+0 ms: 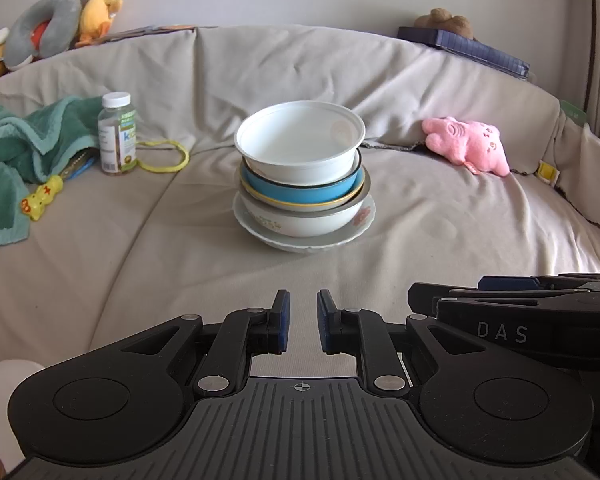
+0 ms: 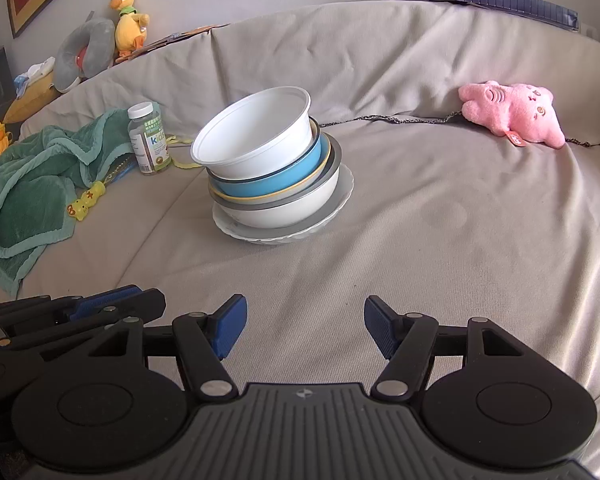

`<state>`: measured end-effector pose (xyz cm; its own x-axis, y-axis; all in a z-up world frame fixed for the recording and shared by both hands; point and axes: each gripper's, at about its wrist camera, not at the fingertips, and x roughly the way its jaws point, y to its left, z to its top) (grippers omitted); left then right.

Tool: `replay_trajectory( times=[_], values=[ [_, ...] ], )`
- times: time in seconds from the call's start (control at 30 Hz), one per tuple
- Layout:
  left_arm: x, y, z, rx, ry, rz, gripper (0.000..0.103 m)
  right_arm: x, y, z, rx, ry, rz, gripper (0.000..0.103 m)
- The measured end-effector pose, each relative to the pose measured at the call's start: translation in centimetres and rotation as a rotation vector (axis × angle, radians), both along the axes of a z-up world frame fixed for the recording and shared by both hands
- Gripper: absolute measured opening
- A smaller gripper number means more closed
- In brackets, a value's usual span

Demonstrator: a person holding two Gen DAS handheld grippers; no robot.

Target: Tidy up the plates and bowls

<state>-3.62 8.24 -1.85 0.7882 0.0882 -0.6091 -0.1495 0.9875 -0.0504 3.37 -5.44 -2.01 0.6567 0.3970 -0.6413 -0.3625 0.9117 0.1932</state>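
A stack of dishes stands on the beige sofa cover. A white plastic bowl (image 1: 300, 144) (image 2: 256, 136) is on top, over a blue bowl (image 1: 300, 192) (image 2: 268, 184), a yellow-rimmed dish, a white bowl with a grey rim (image 1: 300, 222) (image 2: 284, 208) and a white plate (image 1: 304, 240) (image 2: 276, 234) at the bottom. The stack leans a little. My left gripper (image 1: 303, 320) is nearly closed with a narrow gap, empty, well in front of the stack. My right gripper (image 2: 305, 330) is open and empty, also in front of the stack.
A vitamin bottle (image 1: 117, 134) (image 2: 148, 140), a green towel (image 1: 20, 152) (image 2: 40, 184) and a small yellow toy (image 1: 40, 198) lie left of the stack. A pink plush (image 1: 466, 144) (image 2: 512, 114) lies at the right. Plush toys sit on the sofa back.
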Motion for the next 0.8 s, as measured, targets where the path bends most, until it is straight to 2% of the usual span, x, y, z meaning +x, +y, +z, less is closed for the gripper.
replay_trajectory(
  times=[0.8],
  values=[
    [0.03,-0.20,-0.08,-0.001,-0.004,0.001,0.018,0.03,0.05,0.03,0.000,0.001,0.000,0.066]
  ],
)
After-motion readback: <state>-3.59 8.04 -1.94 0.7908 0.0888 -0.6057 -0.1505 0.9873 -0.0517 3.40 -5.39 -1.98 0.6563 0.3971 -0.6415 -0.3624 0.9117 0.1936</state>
